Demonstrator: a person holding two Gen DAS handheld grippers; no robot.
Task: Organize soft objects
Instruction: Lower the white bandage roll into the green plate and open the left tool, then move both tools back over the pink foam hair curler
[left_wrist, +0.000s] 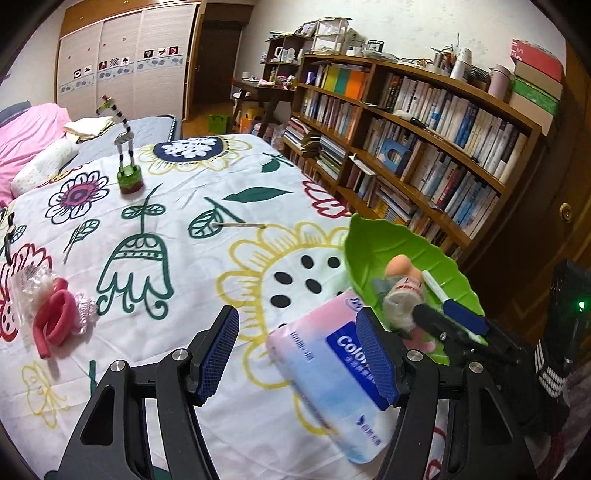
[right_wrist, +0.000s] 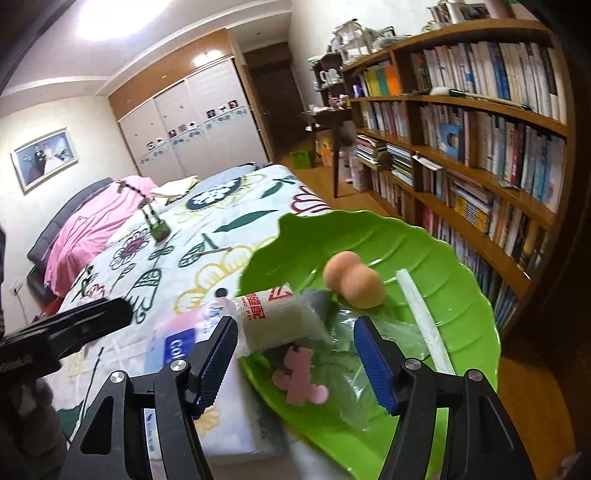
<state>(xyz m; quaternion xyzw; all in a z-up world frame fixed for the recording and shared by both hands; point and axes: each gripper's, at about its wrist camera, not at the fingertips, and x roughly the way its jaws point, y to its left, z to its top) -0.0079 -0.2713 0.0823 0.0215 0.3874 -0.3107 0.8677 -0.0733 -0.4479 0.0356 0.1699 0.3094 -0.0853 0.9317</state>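
A green leaf-shaped tray (left_wrist: 380, 243) (right_wrist: 443, 258) sits at the bed's right edge. It holds an orange sponge (right_wrist: 354, 278), a wrapped gauze roll (right_wrist: 273, 317), a pink foam piece (right_wrist: 301, 380), clear plastic and a white stick (right_wrist: 421, 314). A pink and blue tissue pack (left_wrist: 332, 373) (right_wrist: 173, 343) lies beside the tray. My left gripper (left_wrist: 301, 350) is open above the sheet, its right finger over the pack. My right gripper (right_wrist: 295, 358) is open over the tray and shows in the left wrist view (left_wrist: 443, 321). A red foam curl (left_wrist: 51, 321) with plastic lies far left.
A zebra-striped figure on a green base (left_wrist: 127, 155) stands further up the flowered bedsheet (left_wrist: 177, 236). A thin stick (left_wrist: 240, 224) lies mid-sheet. A pink quilt (left_wrist: 26, 136) covers the head end. Full bookshelves (left_wrist: 424, 155) line the right wall.
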